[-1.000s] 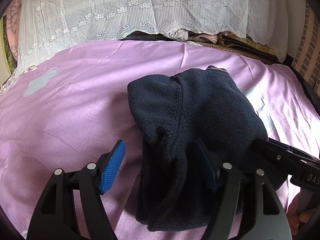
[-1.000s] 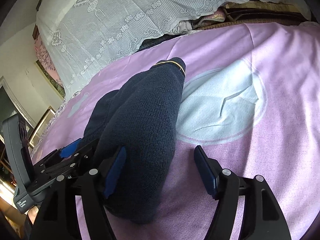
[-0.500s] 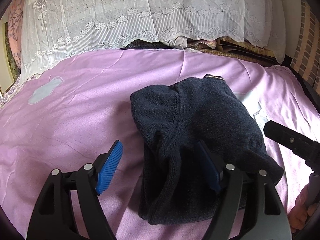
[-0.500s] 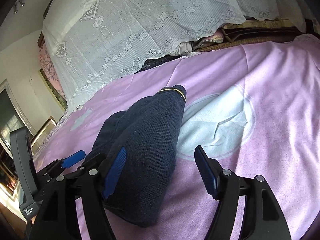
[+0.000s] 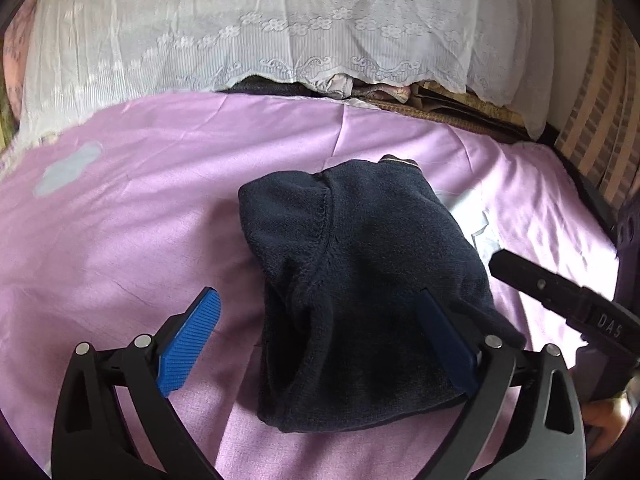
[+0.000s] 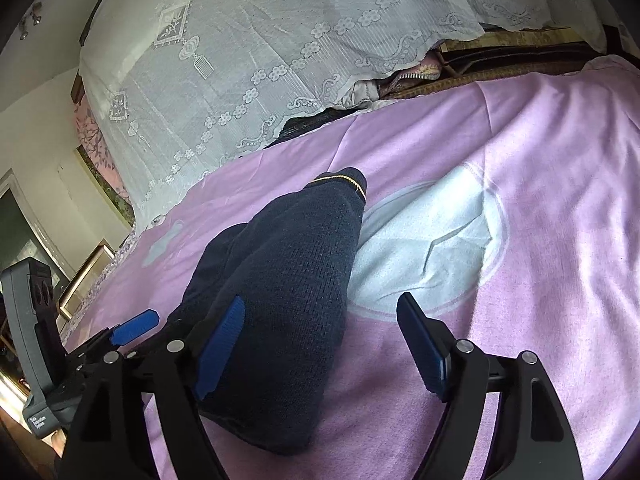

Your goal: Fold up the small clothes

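Navy knit garment (image 5: pixel 360 288): lying folded into a compact bundle on the pink bedsheet (image 5: pixel 132 216), beside its pale round print. Left claw (image 5: pixel 320 344) and right claw (image 6: pixel 320 336): jaws opening, straddling the garment's near end, gripping nothing, apparently releasing the finished fold.

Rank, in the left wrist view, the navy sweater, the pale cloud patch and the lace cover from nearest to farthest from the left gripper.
1. Navy sweater, lying between the opening jaws of the left gripper.
2. Pale cloud patch, far left on the purple sheet.
3. Lace cover, along the back.
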`<state>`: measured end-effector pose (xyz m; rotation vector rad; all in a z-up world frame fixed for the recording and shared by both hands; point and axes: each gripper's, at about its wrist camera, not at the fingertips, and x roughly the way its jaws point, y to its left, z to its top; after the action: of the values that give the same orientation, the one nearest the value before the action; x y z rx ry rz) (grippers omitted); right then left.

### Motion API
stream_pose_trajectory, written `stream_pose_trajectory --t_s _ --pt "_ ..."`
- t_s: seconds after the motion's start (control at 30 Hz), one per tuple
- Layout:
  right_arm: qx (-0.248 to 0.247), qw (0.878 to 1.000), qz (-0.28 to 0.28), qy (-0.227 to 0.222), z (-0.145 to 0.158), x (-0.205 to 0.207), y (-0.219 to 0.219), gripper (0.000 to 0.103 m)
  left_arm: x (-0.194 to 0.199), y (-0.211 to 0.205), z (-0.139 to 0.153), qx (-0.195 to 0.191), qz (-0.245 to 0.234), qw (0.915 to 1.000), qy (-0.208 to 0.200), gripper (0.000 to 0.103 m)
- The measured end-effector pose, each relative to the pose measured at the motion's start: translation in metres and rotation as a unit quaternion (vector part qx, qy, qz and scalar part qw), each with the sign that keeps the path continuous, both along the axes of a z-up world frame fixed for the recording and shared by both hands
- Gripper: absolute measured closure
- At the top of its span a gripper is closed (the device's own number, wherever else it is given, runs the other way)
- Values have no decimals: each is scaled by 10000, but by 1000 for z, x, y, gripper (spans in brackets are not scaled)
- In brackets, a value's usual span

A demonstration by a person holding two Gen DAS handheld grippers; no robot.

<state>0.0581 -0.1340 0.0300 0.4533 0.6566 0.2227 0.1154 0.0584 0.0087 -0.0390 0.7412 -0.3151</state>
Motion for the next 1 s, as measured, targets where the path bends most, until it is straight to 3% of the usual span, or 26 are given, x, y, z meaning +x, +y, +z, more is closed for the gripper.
stream_pose_trajectory --t_s 0.17,0.3,0.7,1.0 --pt "110 9999 10 32 -2 1 -2 23 25 31 -16 -1120 7 9899 867 5" --pt "200 9997 80 115 -5 4 -1 22 35 34 -36 -1462 -40 9795 1388 5" --pt "769 9960 150 427 -23 31 -4 21 56 21 -46 -1763 -438 9700 1618 4" --pt "1336 9891 167 599 -35 66 -9 20 63 15 -47 -1891 -600 9686 1498 4"
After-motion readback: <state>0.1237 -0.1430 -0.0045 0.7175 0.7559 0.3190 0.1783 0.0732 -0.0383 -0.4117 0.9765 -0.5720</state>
